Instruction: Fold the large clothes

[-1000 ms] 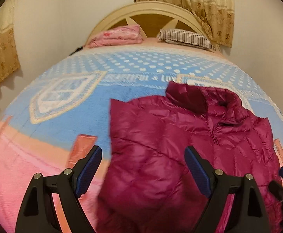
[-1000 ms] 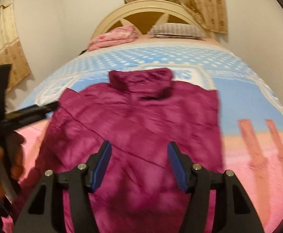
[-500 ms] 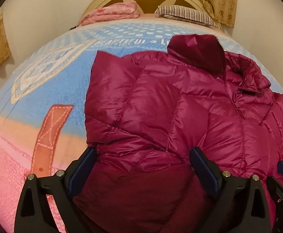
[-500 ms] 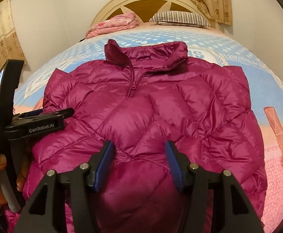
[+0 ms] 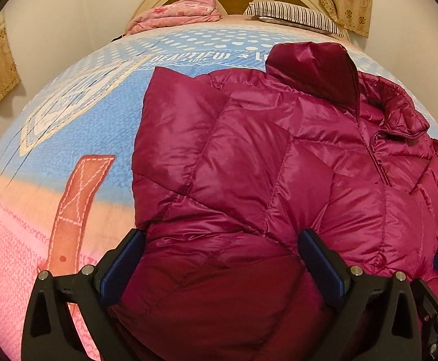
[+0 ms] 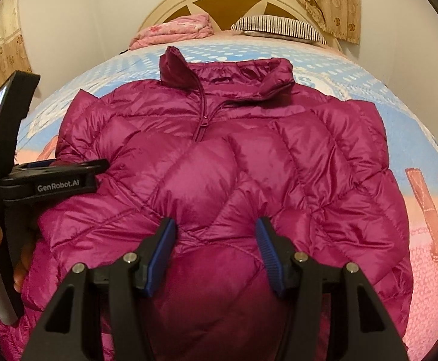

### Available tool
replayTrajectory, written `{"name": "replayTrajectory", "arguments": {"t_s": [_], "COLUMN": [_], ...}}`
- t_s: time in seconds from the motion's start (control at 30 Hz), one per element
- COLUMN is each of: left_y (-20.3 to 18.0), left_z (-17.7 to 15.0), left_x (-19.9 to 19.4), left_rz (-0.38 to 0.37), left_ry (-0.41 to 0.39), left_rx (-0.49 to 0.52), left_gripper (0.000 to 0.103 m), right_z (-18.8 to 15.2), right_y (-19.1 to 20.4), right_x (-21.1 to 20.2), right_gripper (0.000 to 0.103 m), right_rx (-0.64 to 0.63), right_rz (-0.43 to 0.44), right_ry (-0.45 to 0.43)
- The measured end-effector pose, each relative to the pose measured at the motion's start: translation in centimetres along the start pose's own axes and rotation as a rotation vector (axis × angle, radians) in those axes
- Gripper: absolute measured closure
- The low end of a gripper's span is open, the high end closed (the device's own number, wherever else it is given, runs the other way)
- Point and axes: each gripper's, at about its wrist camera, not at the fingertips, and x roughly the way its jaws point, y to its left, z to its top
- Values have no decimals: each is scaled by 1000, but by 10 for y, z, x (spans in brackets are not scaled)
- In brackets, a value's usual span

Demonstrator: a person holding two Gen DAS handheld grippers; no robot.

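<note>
Lettering "GenRobot.AI" marks the left gripper (image 6: 68, 177), jaws just widened over the magenta jacket (image 6: 219, 162); the right gripper (image 6: 215, 240) stands half-spread, unpinched; blanket (image 5: 98, 126) reads "BEAUTIFUL".

We see a room in warm, fairly dim indoor light. Soft sheen glints on the jacket (image 6: 219, 162), sharp in both views. The bed (image 5: 92, 126) bulges from fisheye distortion, black corners ring each picture, and the near jacket hem lies in soft shadow.
</note>
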Motion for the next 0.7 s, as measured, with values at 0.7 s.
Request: {"name": "replayTrajectory", "arguments": {"t_s": [0.7], "left_y": [-2], "left_z": [0], "left_x": [1], "left_rz": [5], "left_ry": [-3], "left_rx": [2], "left_gripper": [1], "right_z": [-2], "right_y": [10], "right_x": [3], "right_gripper": [44], "right_rx": [-52], "right_rz": [-67], "right_ry": [0]}}
